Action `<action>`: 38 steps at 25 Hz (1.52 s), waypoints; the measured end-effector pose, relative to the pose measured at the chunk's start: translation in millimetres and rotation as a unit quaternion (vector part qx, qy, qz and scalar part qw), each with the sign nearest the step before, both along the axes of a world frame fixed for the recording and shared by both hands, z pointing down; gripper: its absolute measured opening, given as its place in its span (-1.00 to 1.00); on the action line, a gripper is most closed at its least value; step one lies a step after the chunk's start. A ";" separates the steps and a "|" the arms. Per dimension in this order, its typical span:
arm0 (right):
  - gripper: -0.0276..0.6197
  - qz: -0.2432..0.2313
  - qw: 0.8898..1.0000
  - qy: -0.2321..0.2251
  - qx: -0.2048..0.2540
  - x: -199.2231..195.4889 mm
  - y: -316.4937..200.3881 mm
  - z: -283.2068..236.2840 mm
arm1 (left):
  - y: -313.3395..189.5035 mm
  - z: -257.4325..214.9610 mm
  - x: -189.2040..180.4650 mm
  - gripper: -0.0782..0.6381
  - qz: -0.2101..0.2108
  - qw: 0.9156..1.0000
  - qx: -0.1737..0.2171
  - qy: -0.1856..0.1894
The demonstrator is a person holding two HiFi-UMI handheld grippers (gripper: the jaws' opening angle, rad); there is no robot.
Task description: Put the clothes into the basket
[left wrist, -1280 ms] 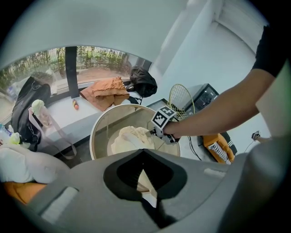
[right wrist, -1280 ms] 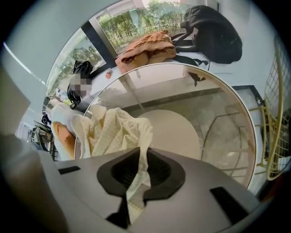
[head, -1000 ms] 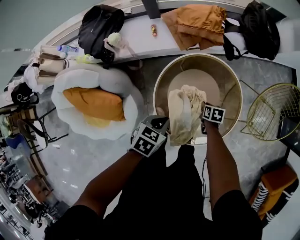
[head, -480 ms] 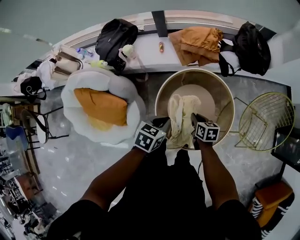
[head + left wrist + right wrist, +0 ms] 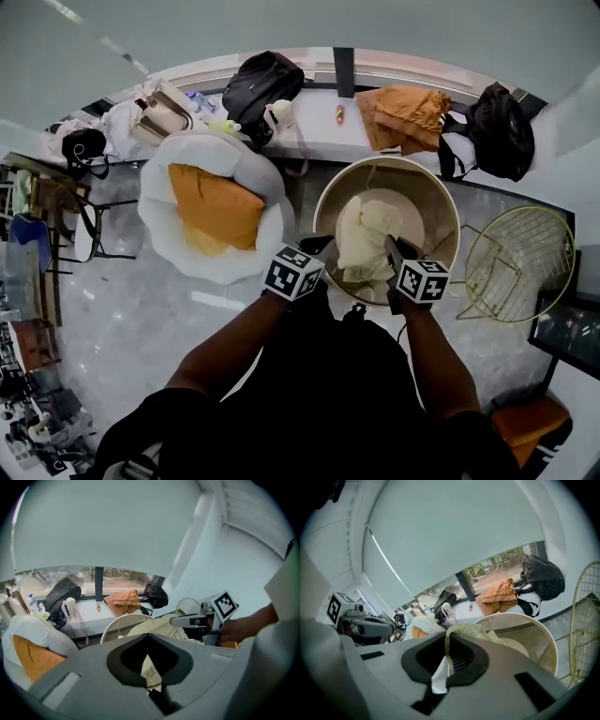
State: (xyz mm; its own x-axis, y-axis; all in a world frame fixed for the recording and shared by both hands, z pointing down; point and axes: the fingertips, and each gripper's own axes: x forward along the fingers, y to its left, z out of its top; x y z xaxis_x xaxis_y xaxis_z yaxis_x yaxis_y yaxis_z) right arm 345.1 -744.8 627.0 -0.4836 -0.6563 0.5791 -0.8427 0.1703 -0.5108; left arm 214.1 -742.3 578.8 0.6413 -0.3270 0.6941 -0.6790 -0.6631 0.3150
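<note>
the cream garment (image 5: 361, 239) hangs bunched above the opening of the round basket (image 5: 323, 199), stretched between both tools. the left hand-held gripper (image 5: 323, 248) is clenched on the cloth at its 9 o'clock side, and the right hand-held gripper (image 5: 392, 251) pinches it at 3 o'clock. at 12 o'clock from the basket an orange garment (image 5: 405, 114) lies on the bench (image 5: 321, 127). a wire basket (image 5: 511, 262) stands at 3 o'clock. a white cushioned seat (image 5: 178, 159) with an orange pillow (image 5: 214, 202) sits at 9 o'clock.
</note>
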 end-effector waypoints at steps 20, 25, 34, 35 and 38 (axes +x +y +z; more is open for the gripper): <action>-0.85 -0.116 0.983 -0.005 0.140 -12.2 77.7 -145.5 | 84.0 -72.7 7.7 -0.78 -0.065 0.994 0.074 0.044; -0.85 -0.134 0.978 -0.012 0.159 -27.5 93.0 -160.1 | 98.4 -83.9 -7.7 -0.78 -0.076 0.993 0.083 0.046; -0.85 -0.150 0.971 -0.011 0.187 -72.4 100.8 -184.2 | 118.5 -111.9 -49.5 -0.78 -0.107 0.985 0.110 0.074; -0.85 -0.148 0.971 -0.012 0.186 -78.2 103.6 -186.6 | 126.7 -113.6 -57.8 -0.78 -0.108 0.985 0.110 0.075; -0.85 -0.136 0.974 -0.017 0.181 -96.1 114.7 -194.0 | 152.9 -112.6 -87.1 -0.78 -0.113 0.986 0.102 0.070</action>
State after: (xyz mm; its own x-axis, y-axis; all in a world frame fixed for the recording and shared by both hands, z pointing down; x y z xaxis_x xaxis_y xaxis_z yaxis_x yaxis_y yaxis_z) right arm 249.0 -630.1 433.0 -0.6830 -0.6592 0.3146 -0.7249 0.5590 -0.4025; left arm 127.0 -589.4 466.2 0.6220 -0.5951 0.5089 -0.7752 -0.5597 0.2930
